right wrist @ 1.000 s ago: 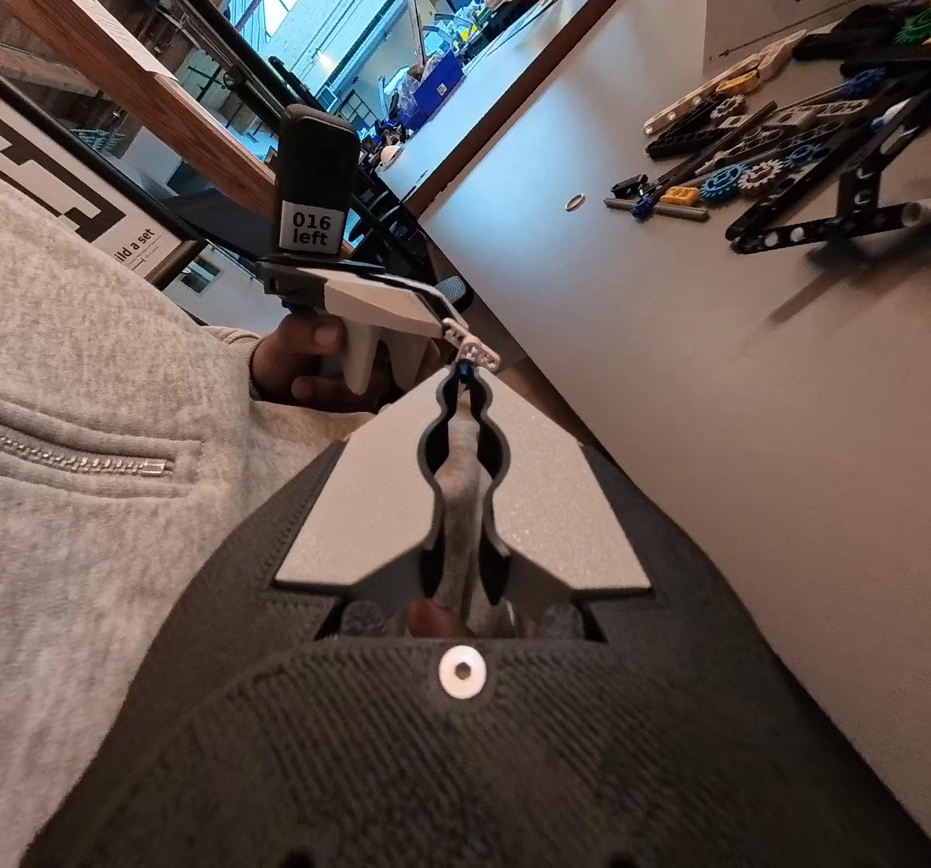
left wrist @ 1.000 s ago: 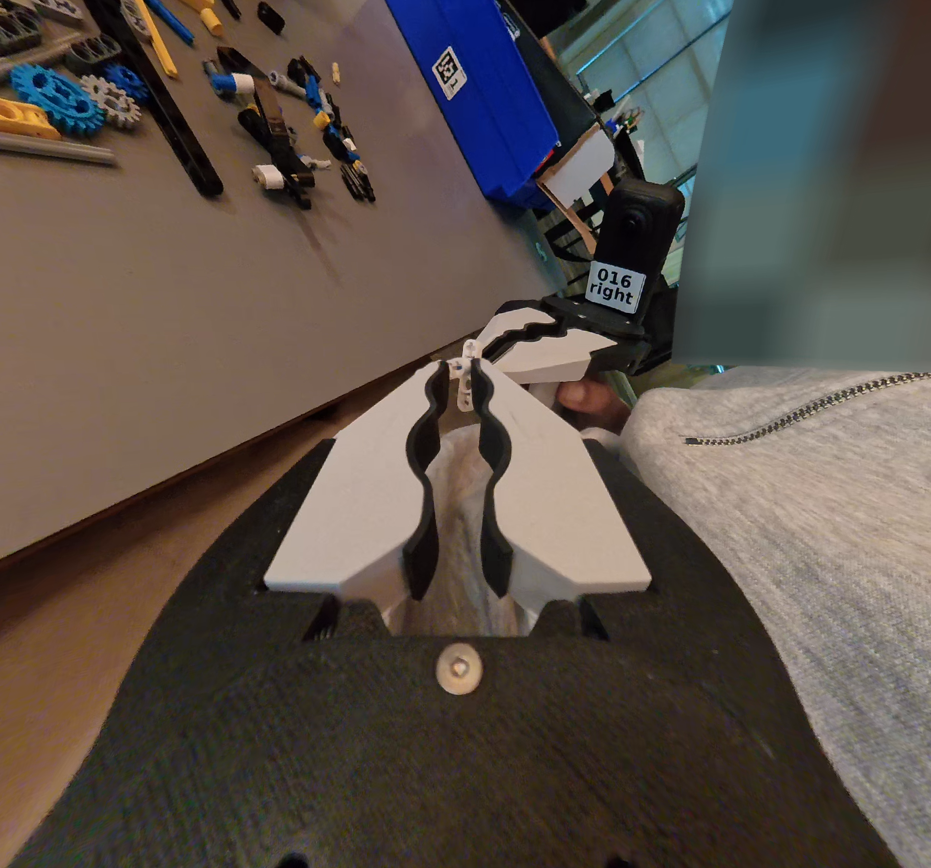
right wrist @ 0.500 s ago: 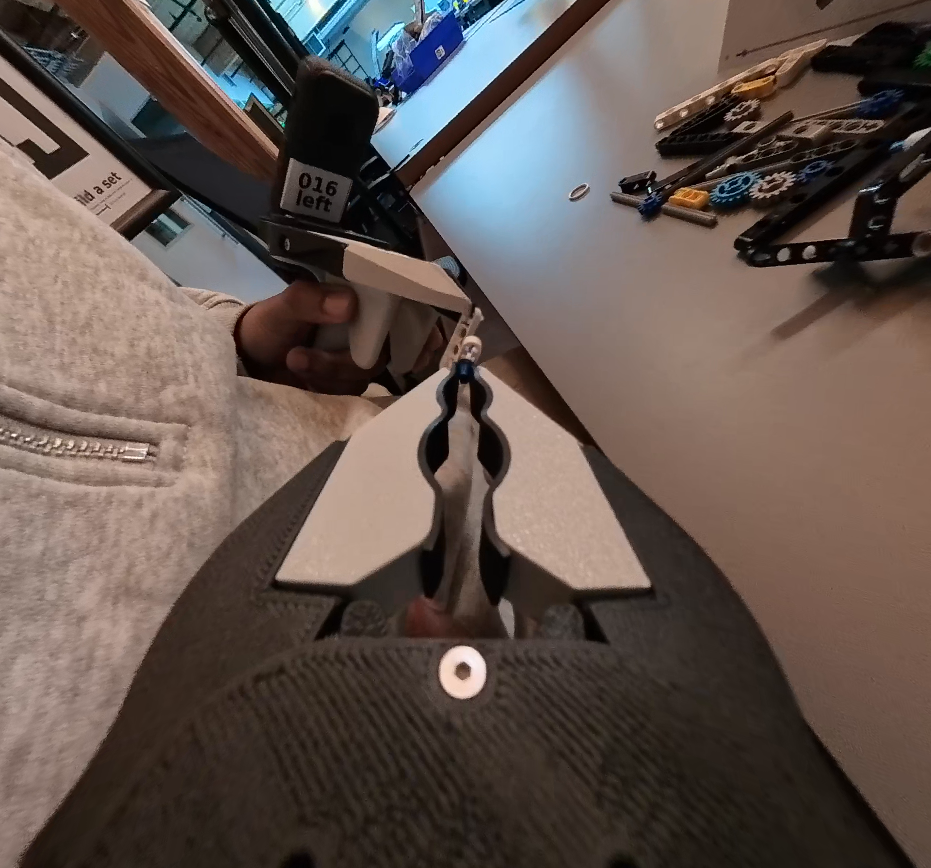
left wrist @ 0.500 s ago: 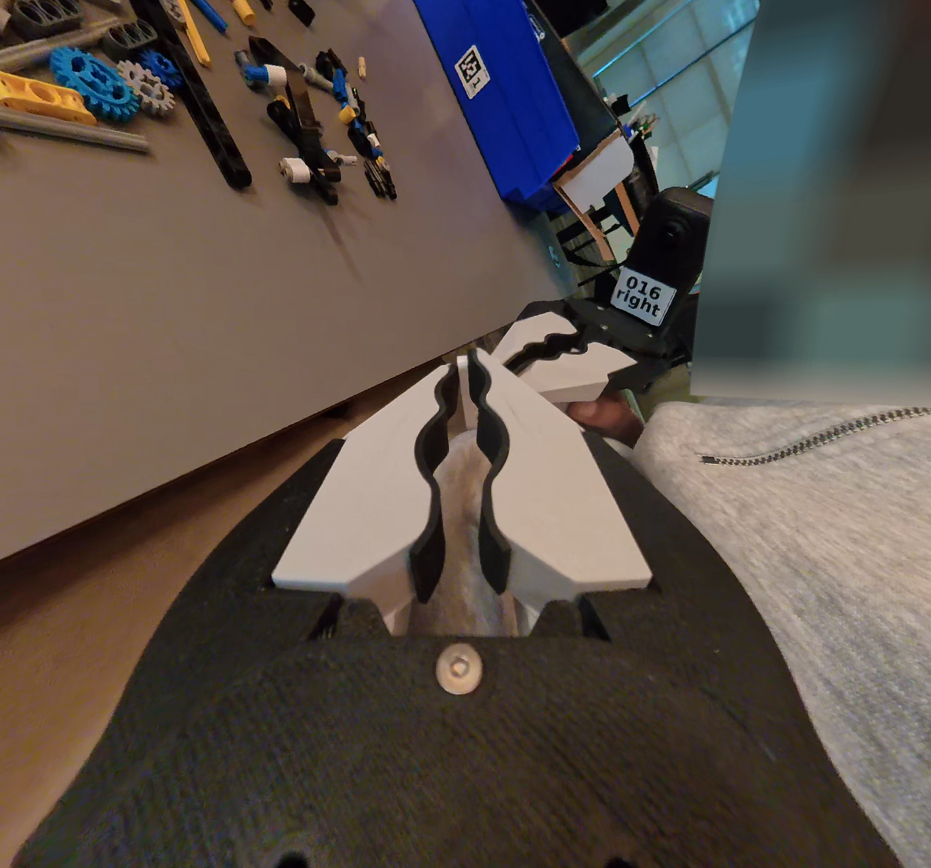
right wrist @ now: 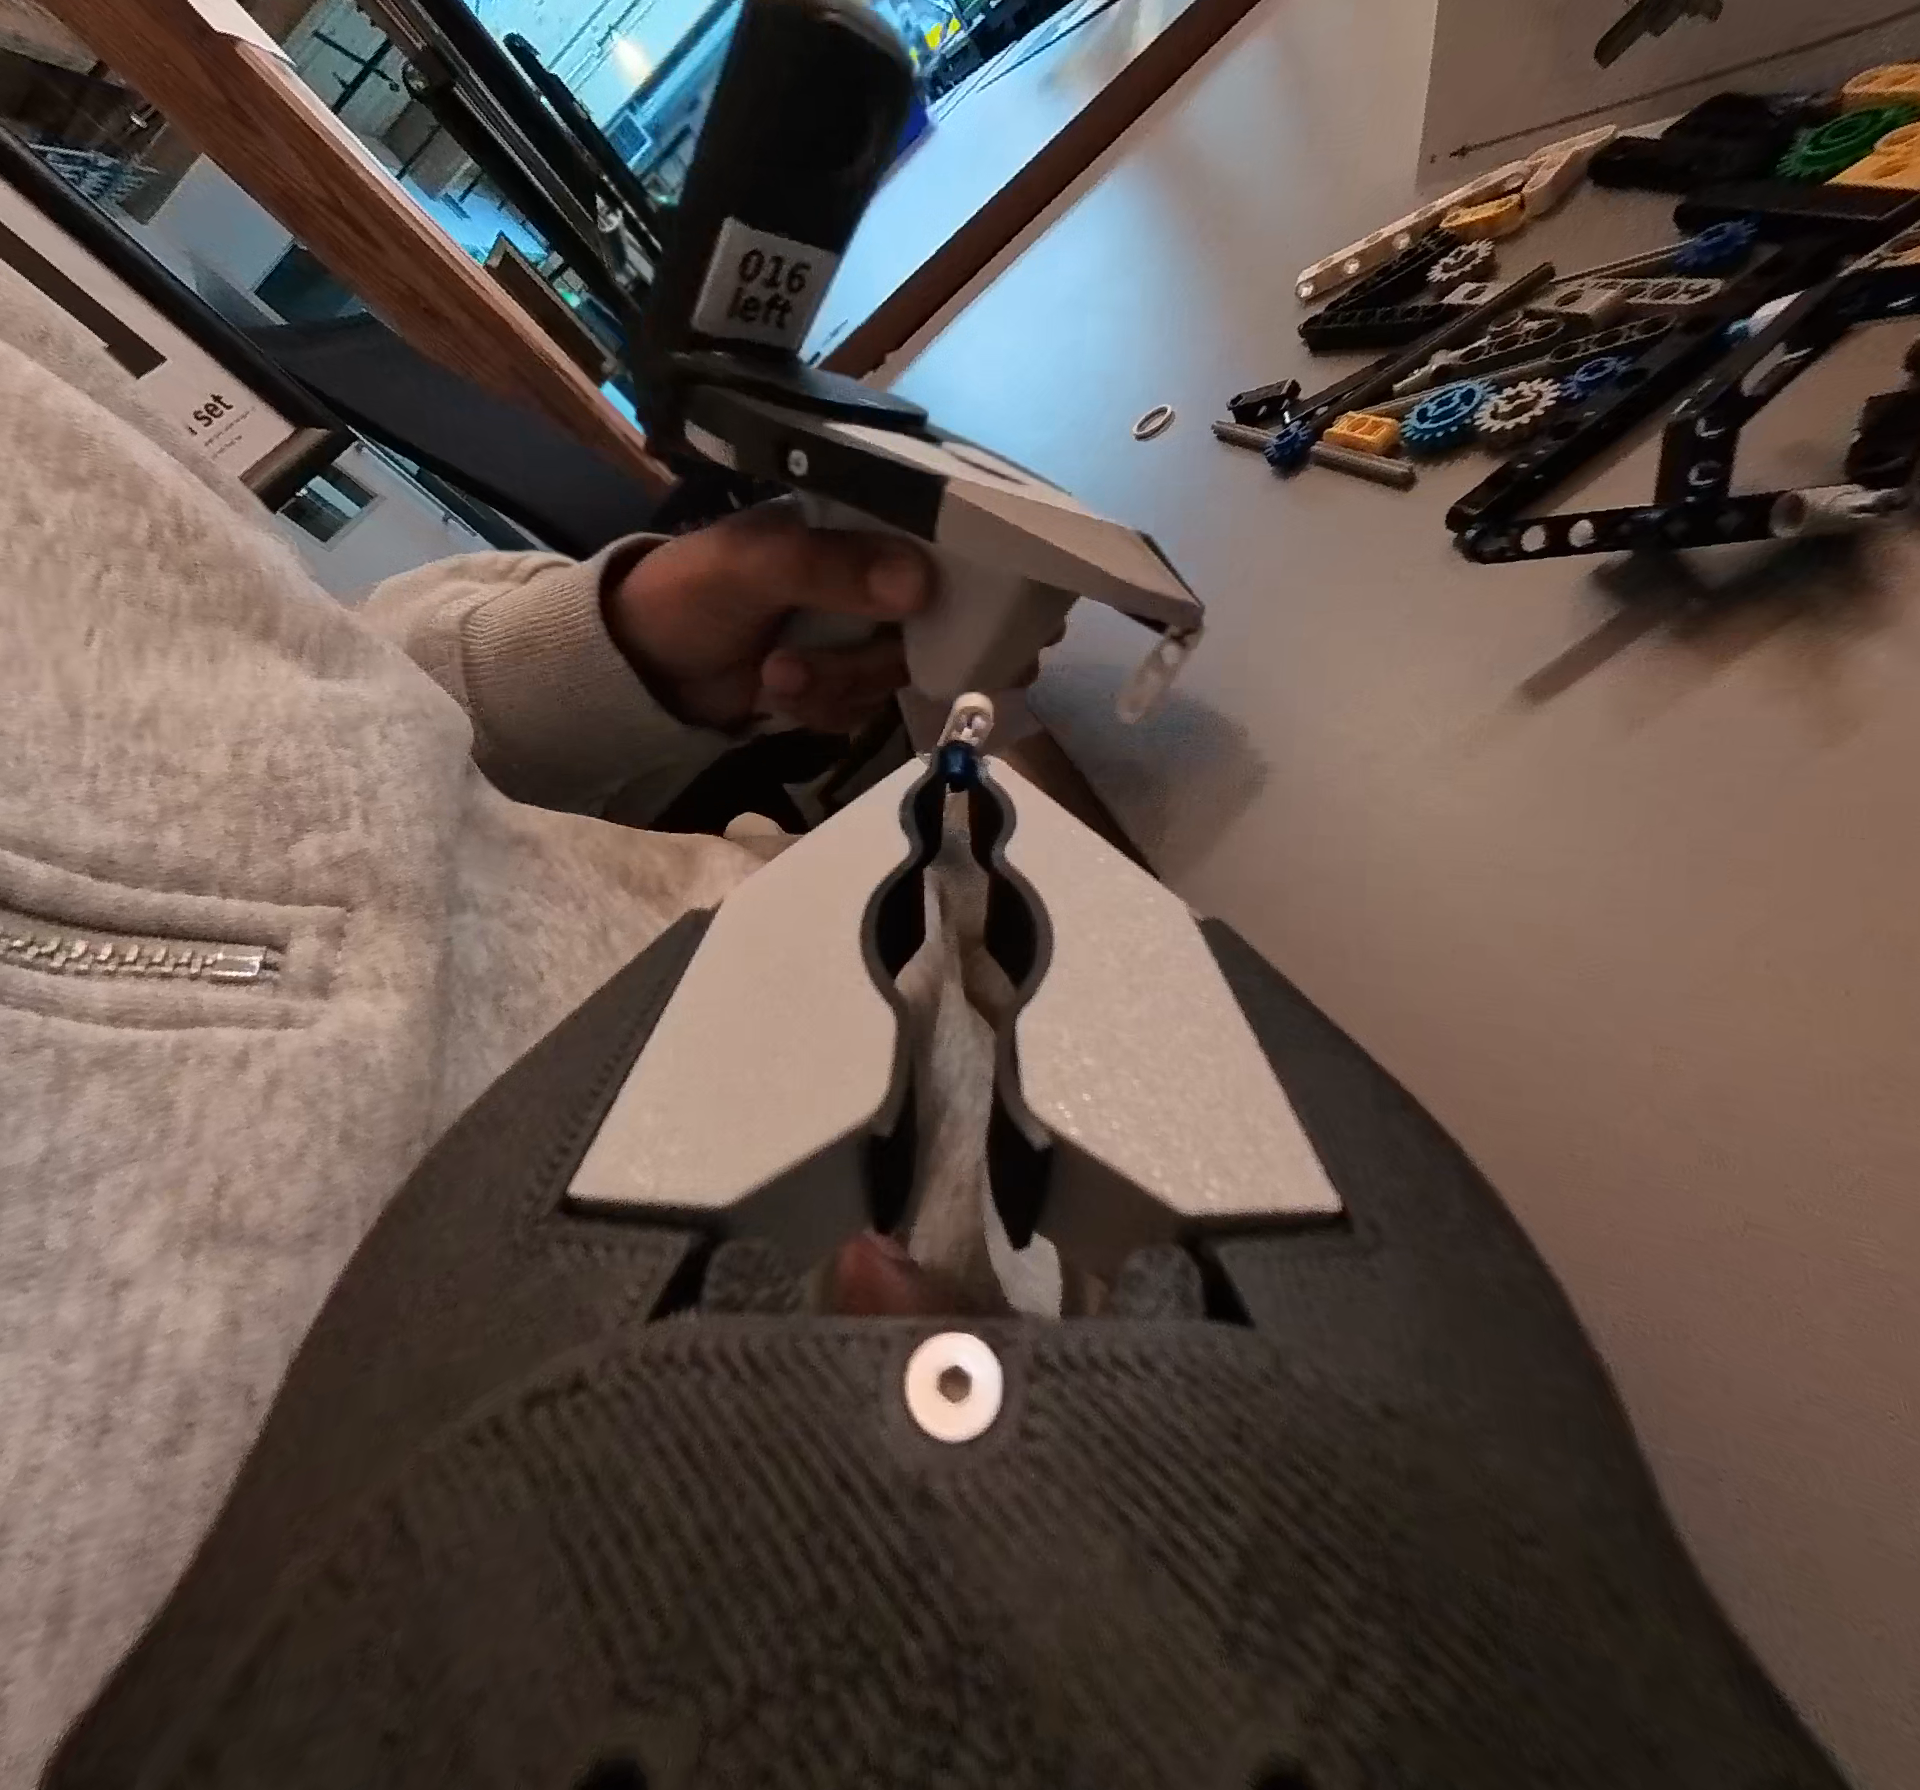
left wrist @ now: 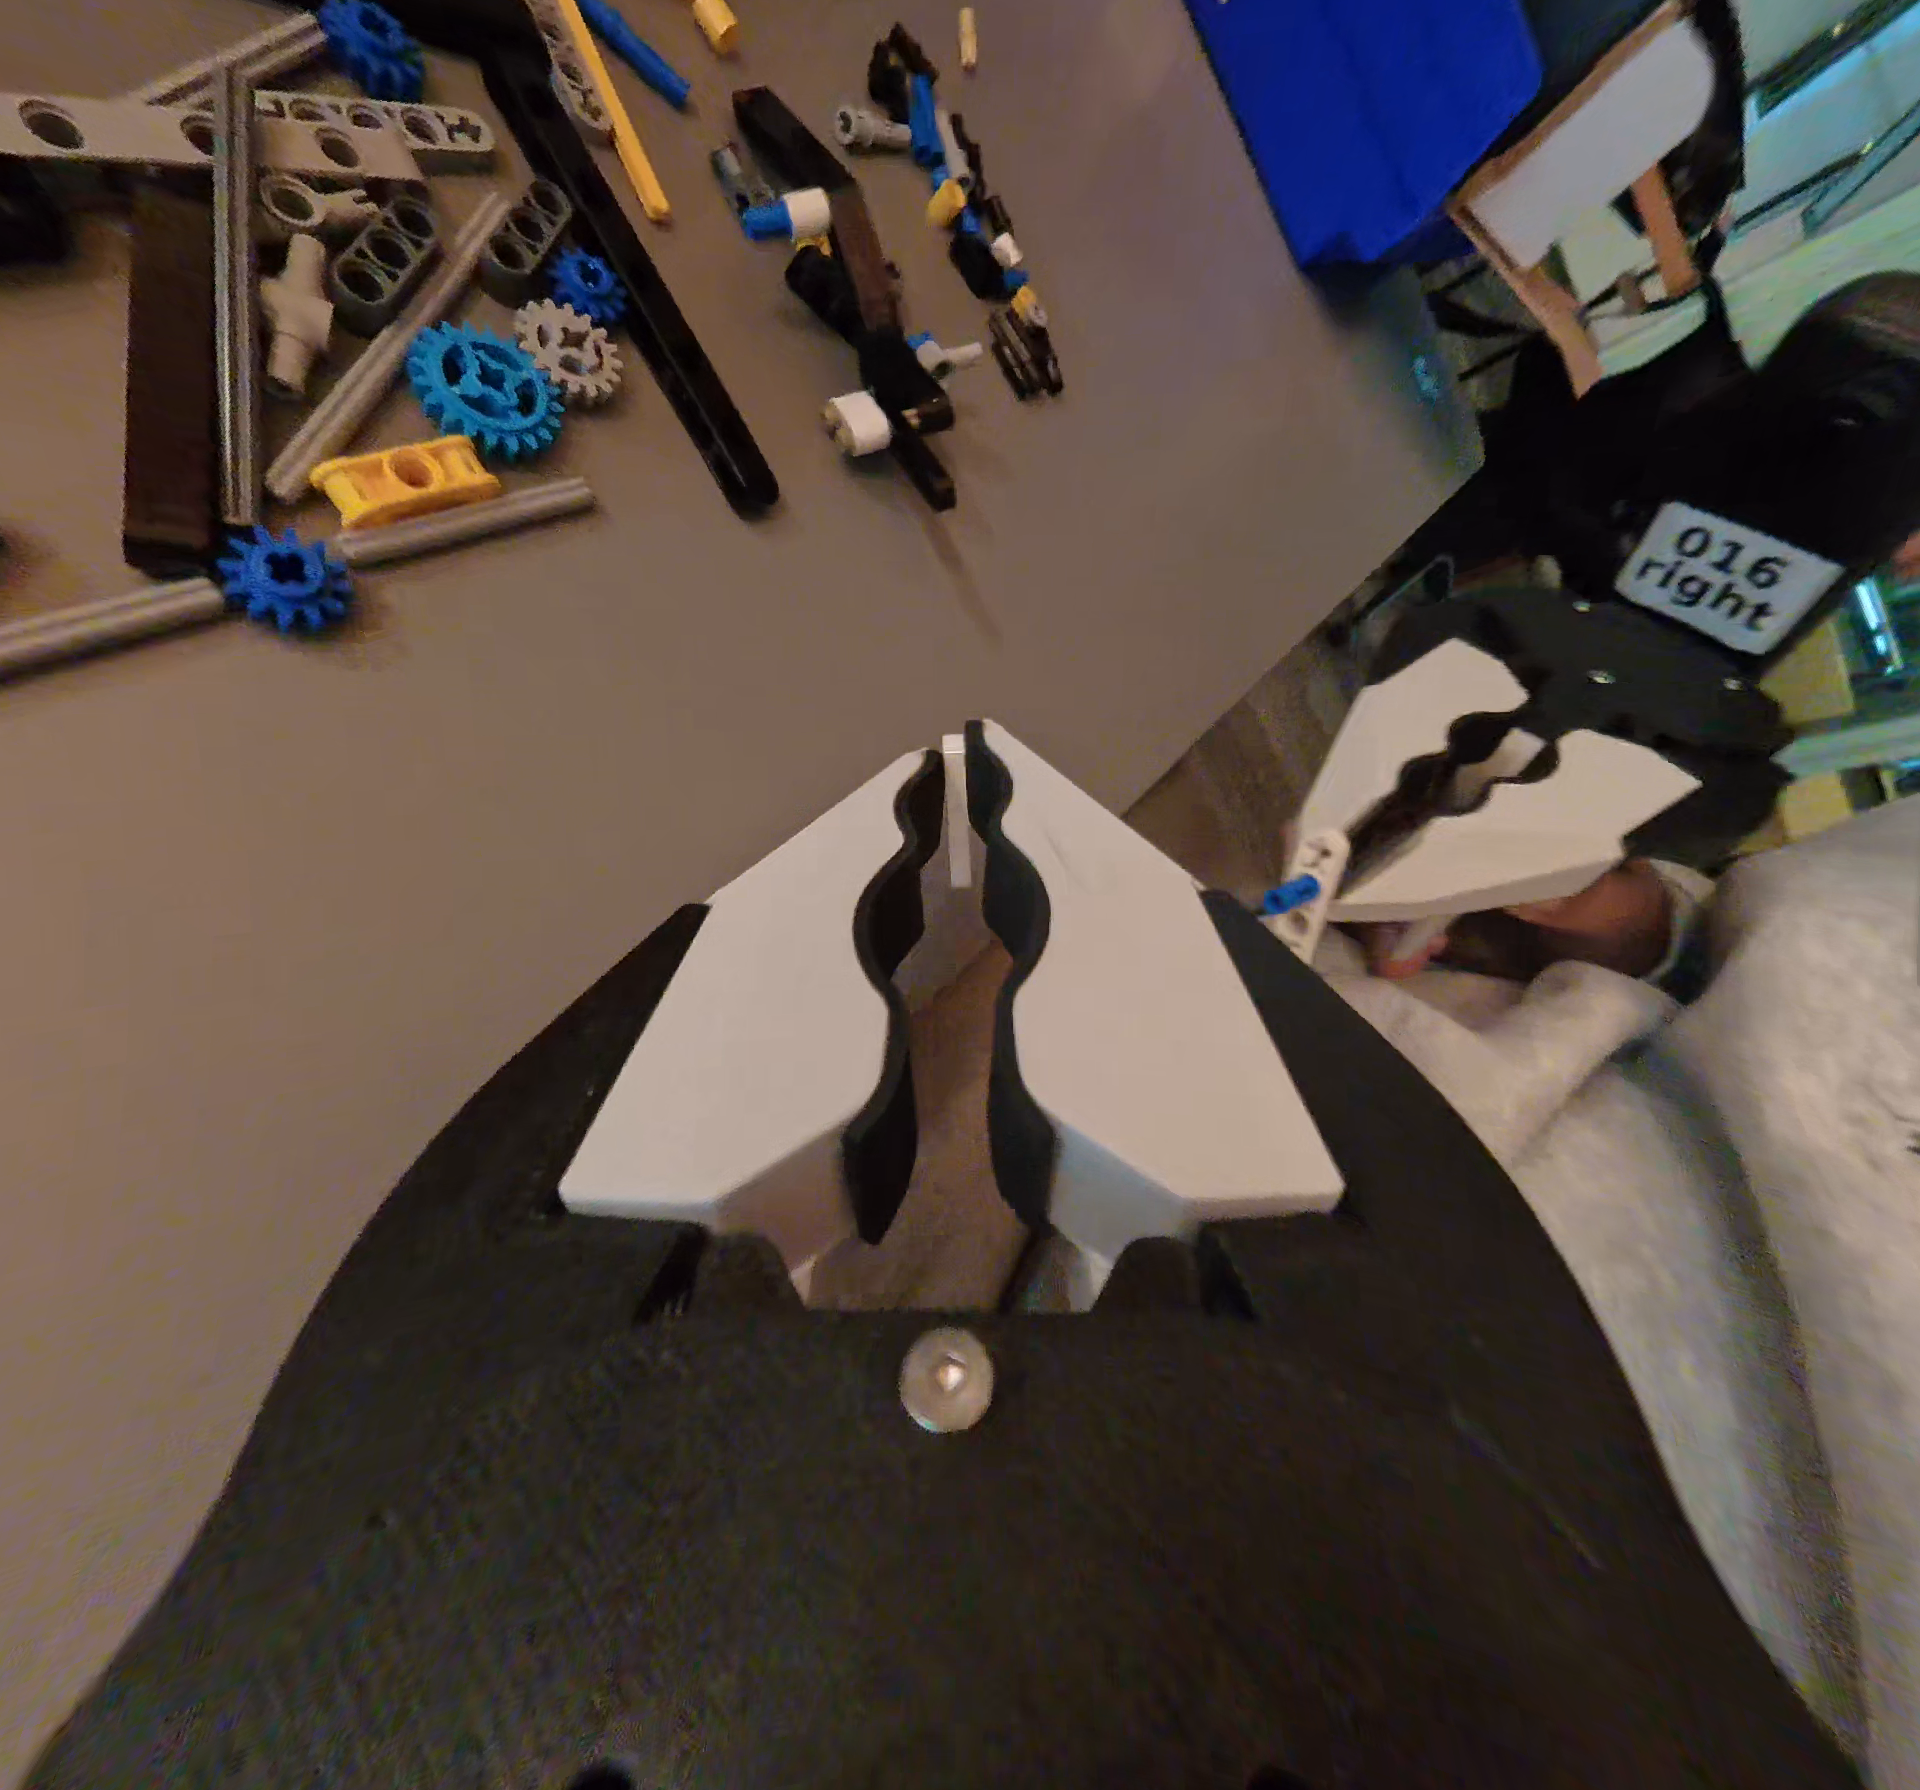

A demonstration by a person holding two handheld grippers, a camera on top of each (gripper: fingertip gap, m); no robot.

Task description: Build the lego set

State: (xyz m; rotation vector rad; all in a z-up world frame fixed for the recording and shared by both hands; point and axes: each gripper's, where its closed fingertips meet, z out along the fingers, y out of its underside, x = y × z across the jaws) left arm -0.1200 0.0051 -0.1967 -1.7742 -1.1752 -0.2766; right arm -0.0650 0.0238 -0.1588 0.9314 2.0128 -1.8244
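Observation:
My left gripper (left wrist: 954,753) is shut on a thin white Lego piece (left wrist: 958,826) and hangs over the near edge of the grey table (left wrist: 520,857). In the right wrist view it (right wrist: 1182,623) holds that piece (right wrist: 1148,675) pointing down. My right gripper (right wrist: 958,776) is shut on a blue pin (right wrist: 956,766) that sits in a small white beam (right wrist: 971,714). In the left wrist view it (left wrist: 1317,862) is to the right, off the table, with the beam (left wrist: 1311,883) and pin (left wrist: 1286,897) at its tip. The two held parts are apart.
Loose Lego parts lie on the table: blue gears (left wrist: 483,390), a yellow block (left wrist: 405,478), grey axles (left wrist: 457,519), a long black beam (left wrist: 644,306). A black beam frame (right wrist: 1621,519) stands at the right. A blue bin (left wrist: 1351,26) is at the back. A person's grey sweater (right wrist: 208,805) is close. My hands' fingertips stand some 7 cm from each other. From the left gripper's tips to the yellow block (left wrist: 405,478) is close to 9 cm. Look for it in the right wrist view (right wrist: 1349,428) too.
The grippers were tip to tip beside the table edge. They have since pulled apart. The left gripper has swung up over the table; the white beam with the pin stays in the right gripper.

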